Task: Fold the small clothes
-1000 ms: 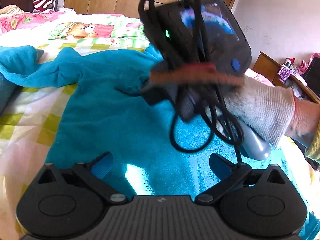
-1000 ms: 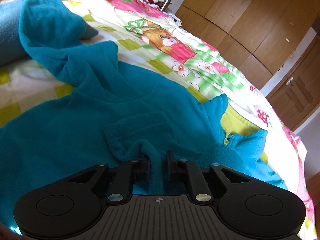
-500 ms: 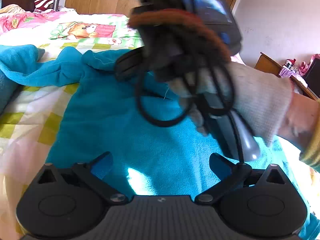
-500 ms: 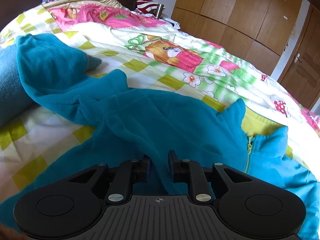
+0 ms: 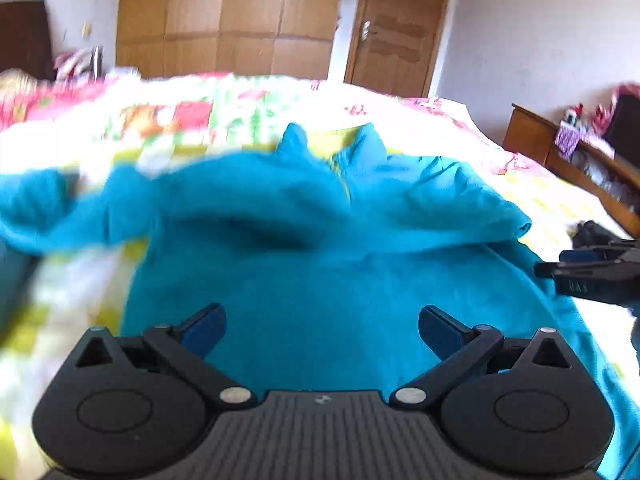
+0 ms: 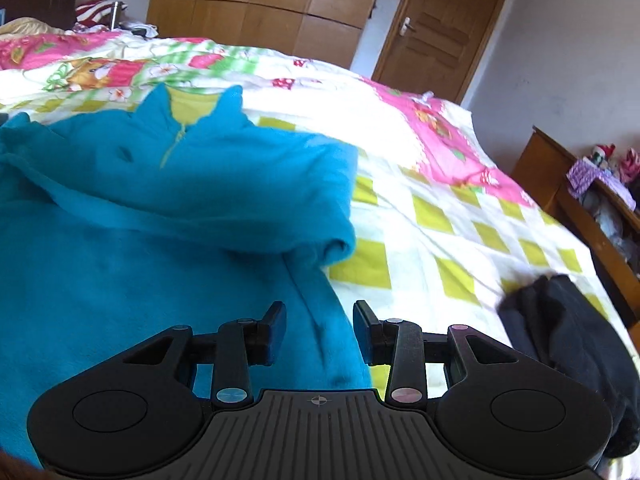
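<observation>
Having released the fleece top, right claw now gapes.

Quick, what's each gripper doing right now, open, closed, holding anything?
Left gripper: open wide, holding nothing, over the blue fleece top.
Right gripper: open, empty, at the top's edge.

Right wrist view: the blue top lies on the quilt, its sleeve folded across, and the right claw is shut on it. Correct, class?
Not quite. The right claw is open, its fingers apart over the blue top on the quilt; the right wrist view shows it. The rest holds.
</observation>
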### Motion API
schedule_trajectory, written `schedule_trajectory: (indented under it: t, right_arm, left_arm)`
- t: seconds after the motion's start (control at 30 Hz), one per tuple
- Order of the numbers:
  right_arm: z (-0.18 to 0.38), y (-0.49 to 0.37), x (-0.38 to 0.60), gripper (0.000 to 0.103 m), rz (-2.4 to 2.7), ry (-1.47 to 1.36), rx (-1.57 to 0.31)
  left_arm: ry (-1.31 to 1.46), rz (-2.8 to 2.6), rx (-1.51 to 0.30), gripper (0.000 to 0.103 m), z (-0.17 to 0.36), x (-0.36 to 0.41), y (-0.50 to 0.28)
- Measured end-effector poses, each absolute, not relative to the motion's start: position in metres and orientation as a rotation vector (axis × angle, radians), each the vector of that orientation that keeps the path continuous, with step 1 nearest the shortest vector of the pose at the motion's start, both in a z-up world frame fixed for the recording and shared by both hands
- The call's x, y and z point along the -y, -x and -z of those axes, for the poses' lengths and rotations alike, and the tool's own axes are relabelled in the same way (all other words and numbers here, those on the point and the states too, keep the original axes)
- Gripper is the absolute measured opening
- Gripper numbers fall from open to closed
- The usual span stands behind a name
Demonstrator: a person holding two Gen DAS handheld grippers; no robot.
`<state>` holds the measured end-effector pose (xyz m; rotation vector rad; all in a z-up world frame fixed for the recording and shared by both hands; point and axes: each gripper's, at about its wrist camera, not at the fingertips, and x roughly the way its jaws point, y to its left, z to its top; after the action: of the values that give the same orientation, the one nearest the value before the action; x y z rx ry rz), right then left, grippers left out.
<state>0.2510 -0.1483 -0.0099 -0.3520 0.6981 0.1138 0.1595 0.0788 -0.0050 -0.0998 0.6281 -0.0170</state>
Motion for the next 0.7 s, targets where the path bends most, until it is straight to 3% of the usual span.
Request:
schedule_trajectory:
  t: [0.1,0.17,0.27,0.37,0.47,0.53,0.6,0.7]
  right_arm:
    - [0.025,-0.269,0.157,0.035,-0.1,0.277,-0.714]
    - [0.031,-0.28,0.172,0.011,-0.071,0.188,-0.763]
    - [0.024,-0.272,0.201,0.01,-0.055,0.121,-0.788]
    - [0.022,-0.25,0.232,0.01,0.028,0.159,-0.813]
    - [0.029,-0.238,0.256,0.012,0.09,0.192,-0.86]
    - [0.021,-0.227,0.259,0.02,0.087,0.197,-0.792]
    - [0.011,-0.223,0.249,0.02,0.038,0.228,-0.708]
    - [0.013,-0.232,0.219,0.044,-0.067,0.326,-0.638]
  left_arm:
    - [-0.011,0.019,-0.567,0.103,-0.011,-0.066,-0.181]
    - [-0.099,0.0,-0.528,0.103,-0.016,-0.055,-0.202]
    - [-0.2,-0.068,-0.564,0.103,-0.003,-0.047,-0.24]
    - [-0.253,-0.112,-0.714,0.103,0.031,-0.047,-0.266]
    - [-0.245,-0.107,-0.762,0.103,0.053,-0.049,-0.259]
    - [-0.278,-0.108,-0.745,0.103,0.049,-0.049,-0.25]
    - [-0.308,-0.121,-0.708,0.103,0.042,-0.05,-0.247]
    - [-0.39,-0.151,-0.662,0.103,0.033,-0.052,-0.256]
